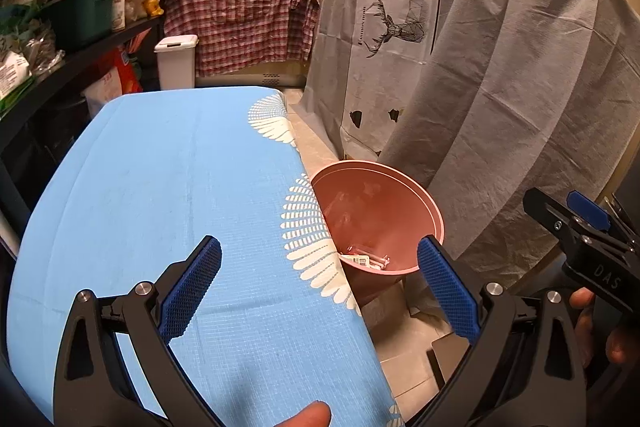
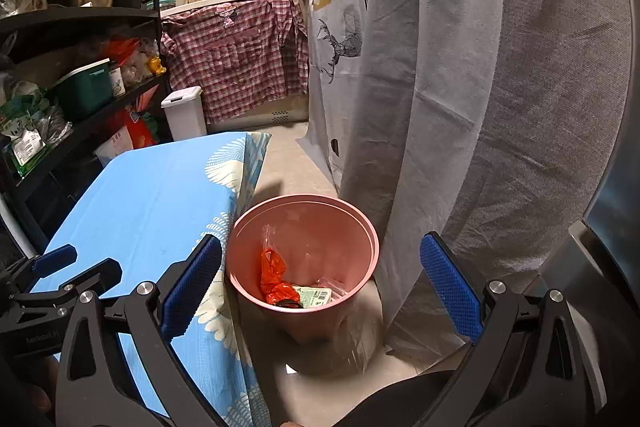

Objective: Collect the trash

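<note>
Blue table (image 1: 168,187), one pink bin (image 2: 304,267), two spread claws (image 1: 320,287) (image 2: 320,287)

One pink bin (image 2: 304,251), one orange bag (image 2: 274,277), two tongs (image 1: 320,287) (image 2: 320,287).

The left gripper (image 1: 320,287) has its jaws spread wide, blue pads (image 1: 192,291) at about 8 and 4 o'clock in its own view, nothing between them. A fingertip (image 1: 308,417) of the holding hand shows at 6 o'clock. The right gripper (image 2: 320,287) is likewise wide apart and empty, its pads (image 2: 450,287) angled outward. In the left view it appears at 3 o'clock, with the person's right hand (image 1: 592,327) wrapped on its handle. In the right view, the left gripper's body sits at 9 o'clock.
</note>
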A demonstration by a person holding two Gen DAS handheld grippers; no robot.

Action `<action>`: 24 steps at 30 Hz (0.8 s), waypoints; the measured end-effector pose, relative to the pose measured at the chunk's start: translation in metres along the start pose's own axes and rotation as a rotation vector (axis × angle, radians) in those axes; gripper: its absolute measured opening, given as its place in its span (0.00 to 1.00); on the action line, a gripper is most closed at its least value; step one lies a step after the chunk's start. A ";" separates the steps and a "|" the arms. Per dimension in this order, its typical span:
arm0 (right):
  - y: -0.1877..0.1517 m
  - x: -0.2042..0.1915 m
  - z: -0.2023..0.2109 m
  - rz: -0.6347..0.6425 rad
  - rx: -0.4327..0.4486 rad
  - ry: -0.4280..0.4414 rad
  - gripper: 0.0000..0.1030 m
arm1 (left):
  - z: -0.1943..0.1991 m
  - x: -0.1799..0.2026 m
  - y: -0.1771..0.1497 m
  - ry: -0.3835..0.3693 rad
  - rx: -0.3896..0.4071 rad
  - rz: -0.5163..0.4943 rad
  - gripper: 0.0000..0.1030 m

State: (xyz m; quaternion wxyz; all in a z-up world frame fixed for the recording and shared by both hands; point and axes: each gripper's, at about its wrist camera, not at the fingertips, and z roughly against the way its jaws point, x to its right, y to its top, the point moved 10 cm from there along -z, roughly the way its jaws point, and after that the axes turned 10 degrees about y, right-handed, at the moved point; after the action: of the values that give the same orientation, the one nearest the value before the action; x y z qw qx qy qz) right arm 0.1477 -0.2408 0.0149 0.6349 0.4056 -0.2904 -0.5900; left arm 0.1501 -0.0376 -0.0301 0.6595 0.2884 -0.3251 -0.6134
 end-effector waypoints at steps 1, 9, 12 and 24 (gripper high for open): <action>0.000 0.000 0.000 0.000 0.000 0.000 0.95 | 0.000 0.000 0.000 0.000 0.000 0.000 0.92; 0.001 0.001 0.000 0.000 0.002 -0.001 0.95 | 0.000 0.000 0.001 -0.002 0.002 -0.003 0.92; 0.001 0.001 -0.001 -0.001 0.001 0.000 0.95 | 0.000 0.000 0.001 -0.002 0.002 -0.002 0.92; 0.001 0.000 0.000 0.001 0.002 -0.001 0.95 | 0.000 -0.001 0.001 0.003 0.000 -0.007 0.92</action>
State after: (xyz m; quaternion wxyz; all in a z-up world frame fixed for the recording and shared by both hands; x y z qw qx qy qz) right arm 0.1482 -0.2408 0.0152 0.6347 0.4058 -0.2916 -0.5895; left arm 0.1505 -0.0368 -0.0296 0.6577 0.2906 -0.3229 -0.6154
